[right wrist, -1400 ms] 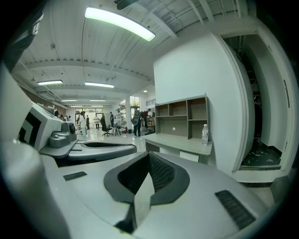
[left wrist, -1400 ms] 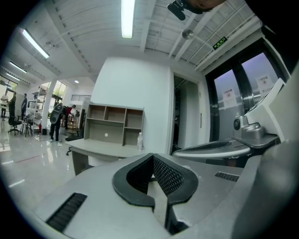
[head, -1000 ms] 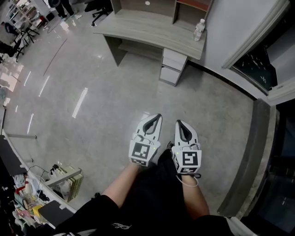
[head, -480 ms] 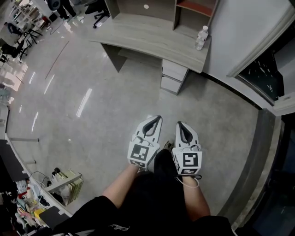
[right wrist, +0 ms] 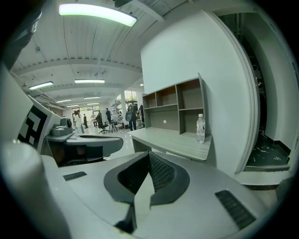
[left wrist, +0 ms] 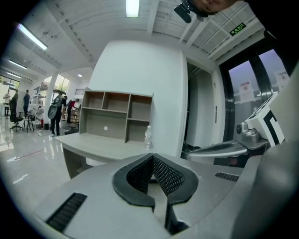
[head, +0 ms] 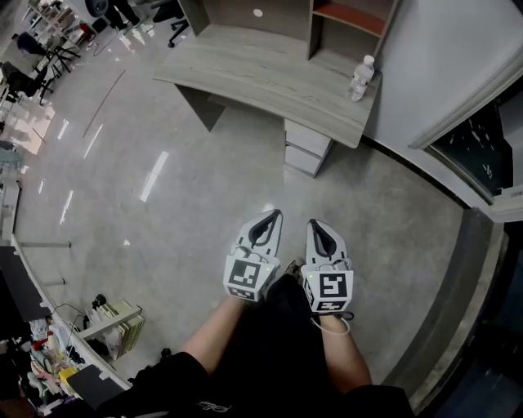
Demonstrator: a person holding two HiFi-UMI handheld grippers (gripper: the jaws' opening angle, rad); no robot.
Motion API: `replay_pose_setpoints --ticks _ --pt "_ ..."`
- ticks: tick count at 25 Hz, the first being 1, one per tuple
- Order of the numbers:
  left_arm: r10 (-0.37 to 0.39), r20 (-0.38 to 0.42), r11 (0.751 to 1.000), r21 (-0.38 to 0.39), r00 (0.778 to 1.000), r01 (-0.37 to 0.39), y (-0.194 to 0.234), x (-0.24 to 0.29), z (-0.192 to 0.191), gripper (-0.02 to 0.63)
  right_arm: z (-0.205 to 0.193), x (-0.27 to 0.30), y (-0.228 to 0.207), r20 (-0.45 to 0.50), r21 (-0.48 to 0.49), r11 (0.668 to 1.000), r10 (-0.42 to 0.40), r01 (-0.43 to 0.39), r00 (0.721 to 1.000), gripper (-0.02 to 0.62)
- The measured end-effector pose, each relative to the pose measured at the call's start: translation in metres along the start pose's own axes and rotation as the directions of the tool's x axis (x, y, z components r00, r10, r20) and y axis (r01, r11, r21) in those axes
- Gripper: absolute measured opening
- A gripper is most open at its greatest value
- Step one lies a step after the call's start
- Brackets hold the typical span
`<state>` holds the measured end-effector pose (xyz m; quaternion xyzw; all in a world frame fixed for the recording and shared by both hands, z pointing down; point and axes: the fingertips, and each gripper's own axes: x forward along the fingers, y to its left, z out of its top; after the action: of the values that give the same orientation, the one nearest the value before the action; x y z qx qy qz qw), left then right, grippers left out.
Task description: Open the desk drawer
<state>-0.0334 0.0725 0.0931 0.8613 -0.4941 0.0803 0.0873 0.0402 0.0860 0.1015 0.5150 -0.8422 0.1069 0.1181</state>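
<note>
A grey wooden desk point(head: 270, 77) stands against the white wall ahead. Its small drawer unit point(head: 308, 148), with two pale drawer fronts, sits closed under the right end. My left gripper point(head: 274, 214) and right gripper point(head: 314, 224) are held side by side over the bare floor, pointing at the desk and well short of the drawers. Both are shut with nothing between the pads. In the left gripper view the left gripper point(left wrist: 152, 158) hides the drawers. The right gripper view shows the right gripper point(right wrist: 149, 154) below the desk point(right wrist: 173, 142).
A clear water bottle point(head: 359, 78) stands on the desk's right end beside an open shelf unit point(head: 347, 20). A dark glass door and threshold point(head: 458, 245) lie to the right. Shelving with books and clutter point(head: 114, 322) is at lower left. People and office chairs point(head: 33, 49) are far left.
Both grippers have travelled forward towards the desk together, still shut. The desk and drawer unit now sit lower and nearer in the head view.
</note>
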Motion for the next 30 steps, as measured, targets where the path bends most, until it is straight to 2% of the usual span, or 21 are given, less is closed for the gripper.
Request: replay_pose_setpoints --ticks 12,21,30 --pt "0.031 -0.018 0.999 -0.025 0.999 -0.031 0.055 0.051 -0.016 0.003 -0.011 0.072 -0.014 -0.03 0.045 0.999 0.007 -0.005 1.0 0.003" --pt "-0.058 -0.062 0.998 0.025 0.996 0.059 0.107 0.115 -0.043 0.003 -0.039 0.153 -0.026 -0.084 0.096 0.994 -0.038 0.046 0.996 0.003" --pt "-0.115 -0.079 0.992 0.04 0.99 0.118 0.127 0.157 -0.08 0.003 -0.067 0.21 -0.043 -0.087 0.107 0.993 -0.045 0.055 0.995 0.003"
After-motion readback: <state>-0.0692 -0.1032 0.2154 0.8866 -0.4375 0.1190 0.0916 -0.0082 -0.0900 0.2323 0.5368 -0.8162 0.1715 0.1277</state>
